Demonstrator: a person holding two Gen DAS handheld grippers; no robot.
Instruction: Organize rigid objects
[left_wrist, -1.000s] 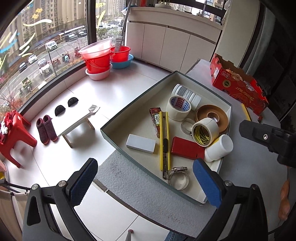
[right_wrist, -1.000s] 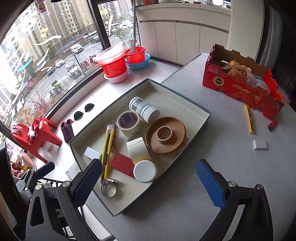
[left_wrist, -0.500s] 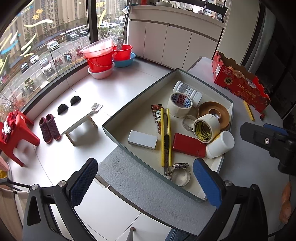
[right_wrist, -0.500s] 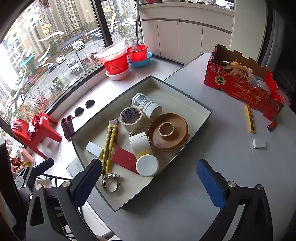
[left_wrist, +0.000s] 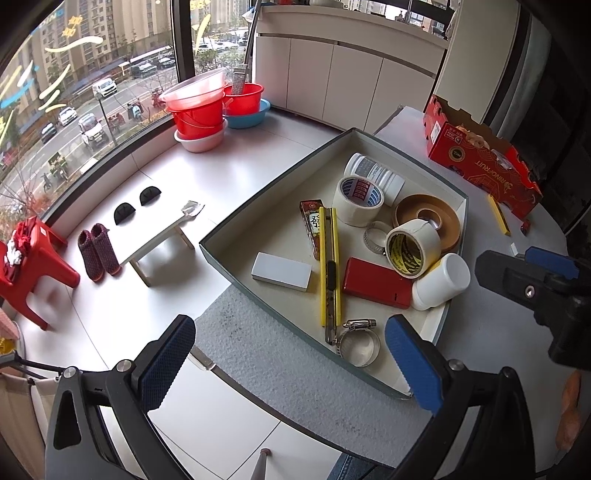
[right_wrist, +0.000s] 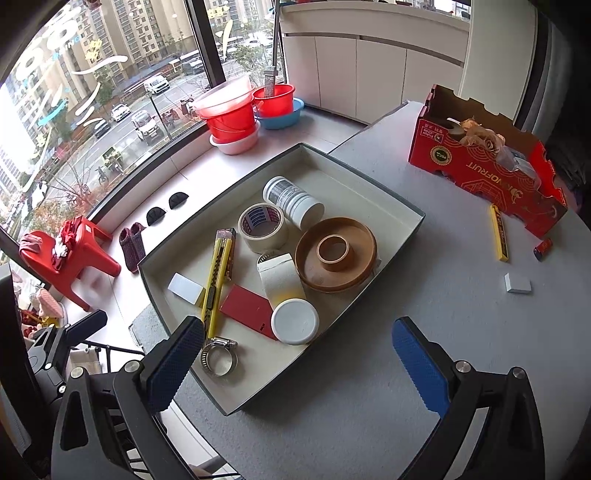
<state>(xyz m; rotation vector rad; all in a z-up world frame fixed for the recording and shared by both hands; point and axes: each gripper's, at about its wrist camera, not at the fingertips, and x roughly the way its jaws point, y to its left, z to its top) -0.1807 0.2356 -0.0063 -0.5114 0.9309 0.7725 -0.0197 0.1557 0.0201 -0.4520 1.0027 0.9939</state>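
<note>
A grey-rimmed tray (left_wrist: 273, 184) (right_wrist: 402, 240) on the grey table holds tape rolls (left_wrist: 356, 199), a yellow utility knife (left_wrist: 330, 266) (right_wrist: 216, 280), a red flat case (left_wrist: 376, 282), a white block (left_wrist: 281, 271), white jars (right_wrist: 295, 321), a brown ring dish (right_wrist: 336, 254) and a hose clamp (right_wrist: 218, 356). Outside it lie a yellow bar (right_wrist: 498, 236), a small white block (right_wrist: 517, 283) and a small red piece (right_wrist: 543, 248). My left gripper (left_wrist: 288, 365) is open and empty above the tray's near corner. My right gripper (right_wrist: 299, 369) is open and empty over the tray's near edge.
A red cardboard fruit box (right_wrist: 487, 166) stands at the table's far right. Beyond the table edge the floor holds red basins (left_wrist: 199, 107), a red stool (left_wrist: 33, 266), slippers and a small white bench (left_wrist: 159, 240). The right gripper body (left_wrist: 535, 288) shows in the left wrist view.
Both grippers have drawn back and up slightly, so the tray looks a little farther away. Both jaws stay open. Nothing in the tray has moved.
</note>
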